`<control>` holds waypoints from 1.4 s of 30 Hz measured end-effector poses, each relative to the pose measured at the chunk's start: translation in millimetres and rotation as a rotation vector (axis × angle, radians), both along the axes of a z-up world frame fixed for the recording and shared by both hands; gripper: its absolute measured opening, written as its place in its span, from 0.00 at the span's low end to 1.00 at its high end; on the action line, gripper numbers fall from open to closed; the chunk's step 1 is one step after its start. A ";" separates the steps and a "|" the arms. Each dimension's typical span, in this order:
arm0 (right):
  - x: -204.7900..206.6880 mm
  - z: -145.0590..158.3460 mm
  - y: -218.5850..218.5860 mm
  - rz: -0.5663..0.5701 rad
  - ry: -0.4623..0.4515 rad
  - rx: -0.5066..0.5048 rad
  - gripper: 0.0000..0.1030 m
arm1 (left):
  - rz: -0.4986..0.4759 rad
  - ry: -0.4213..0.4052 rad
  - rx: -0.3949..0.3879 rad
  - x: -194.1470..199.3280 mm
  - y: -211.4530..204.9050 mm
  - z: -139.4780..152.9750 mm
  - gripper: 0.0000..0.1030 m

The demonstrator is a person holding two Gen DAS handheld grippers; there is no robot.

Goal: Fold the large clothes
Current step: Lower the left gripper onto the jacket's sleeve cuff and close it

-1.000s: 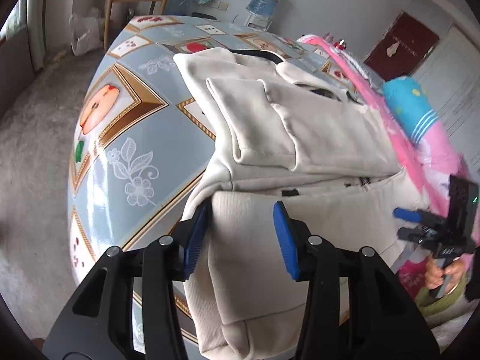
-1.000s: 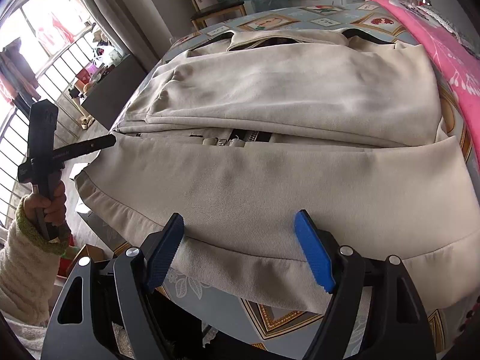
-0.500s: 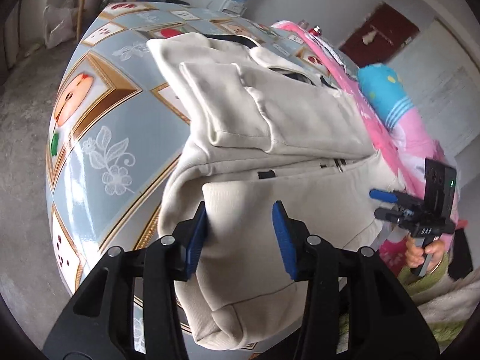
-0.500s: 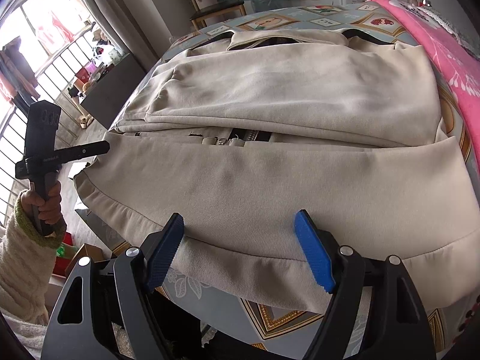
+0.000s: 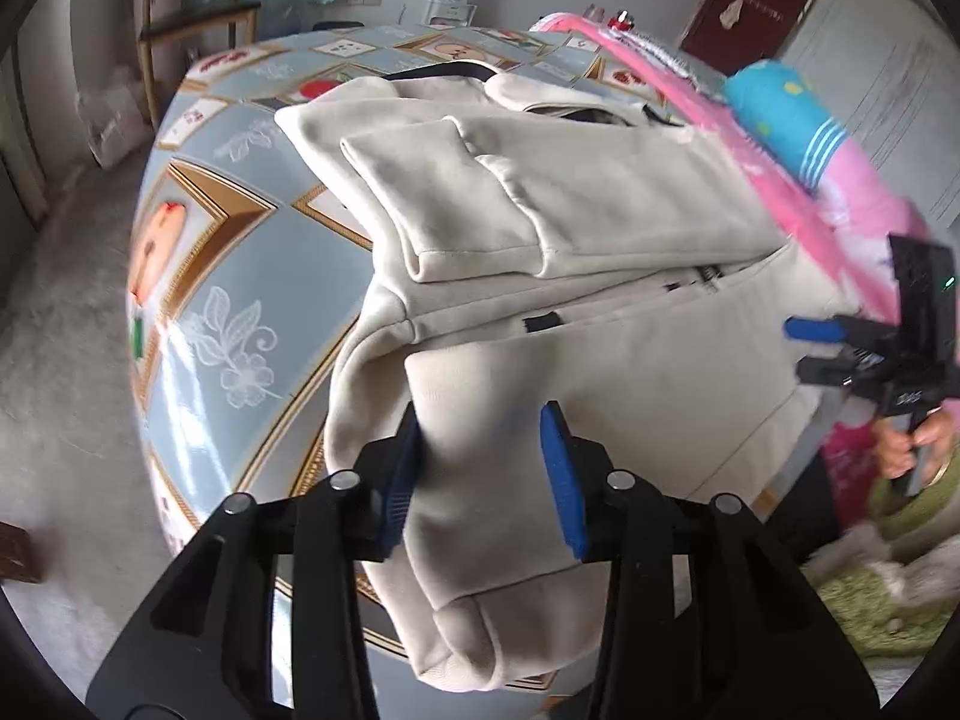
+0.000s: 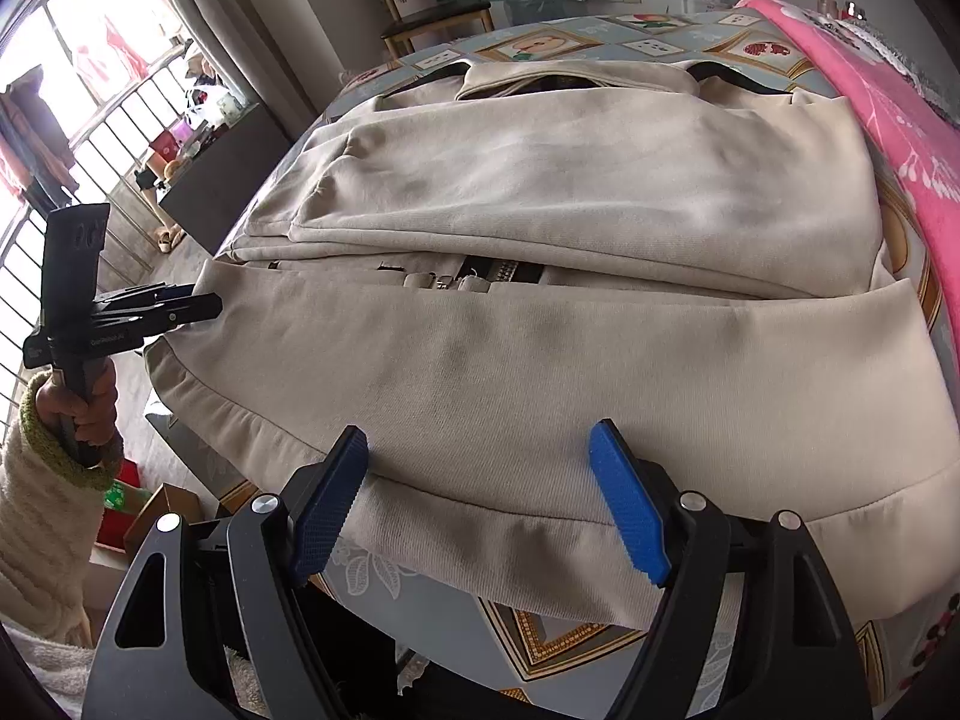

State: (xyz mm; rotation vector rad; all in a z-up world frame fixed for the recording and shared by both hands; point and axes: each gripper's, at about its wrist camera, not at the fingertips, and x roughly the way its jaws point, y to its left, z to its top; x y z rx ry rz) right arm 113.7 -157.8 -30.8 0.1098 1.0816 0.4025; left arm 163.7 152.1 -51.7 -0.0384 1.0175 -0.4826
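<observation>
patterned blue-and-gold cloth covers the counter, with a pink blanket along its right side and a chair at the far end. a large beige jacket lies spread across the counter, its near hem hanging over the near edge. both sleeves look already folded in across the body, one sleeve lying flat on the far half, so the first folds seem done; the lengthwise fold of the body is left. the left gripper has its fingers apart around the near left corner of the jacket, not yet clamped. the right gripper hovers at the near hem, fingers wide apart, holding nothing.
</observation>
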 end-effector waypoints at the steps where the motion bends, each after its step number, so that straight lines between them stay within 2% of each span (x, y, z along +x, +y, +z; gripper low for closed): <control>1: 0.0 -0.1 0.1 0.001 0.000 -0.002 0.72 | -0.001 -0.007 0.018 -0.4 -1.4 0.2 0.35; 3: 0.1 -0.2 0.2 0.004 -0.001 -0.005 0.72 | 0.002 -0.020 0.063 -2.0 -7.5 0.5 0.35; 6: 0.2 -0.2 -0.5 0.006 -0.003 -0.002 0.72 | 0.022 -0.012 0.053 -4.9 -6.7 3.3 0.32; 9: -0.3 0.0 -1.1 0.007 -0.006 0.001 0.72 | -0.016 -0.053 -0.053 -20.1 -4.7 15.0 0.32; 10: -0.3 0.0 -0.8 0.009 -0.008 0.000 0.72 | -0.039 -0.046 -0.108 -23.2 -3.9 16.8 0.33; 11: 0.0 0.0 -0.5 0.011 -0.008 -0.002 0.72 | -0.045 -0.038 -0.131 -24.6 -3.8 16.2 0.33; 14: 0.6 0.0 -0.3 0.015 -0.007 -0.001 0.72 | -0.021 -0.021 -0.068 -20.8 -6.4 7.7 0.36; 22: -1.4 -0.7 -1.1 0.013 -0.015 0.005 0.72 | 0.031 -0.043 0.069 -10.1 -19.6 4.8 0.35; 30: -1.4 -0.6 -1.3 0.020 -0.016 0.006 0.72 | 0.014 -0.002 -0.010 0.1 -5.3 2.1 0.36; 39: -2.1 -0.3 -0.8 0.021 -0.018 0.004 0.72 | -0.127 -0.012 -0.015 -15.7 -14.5 13.7 0.35; 42: -1.7 -0.5 -1.0 0.023 -0.018 0.003 0.72 | -0.120 0.011 -0.006 -17.0 -11.0 14.1 0.38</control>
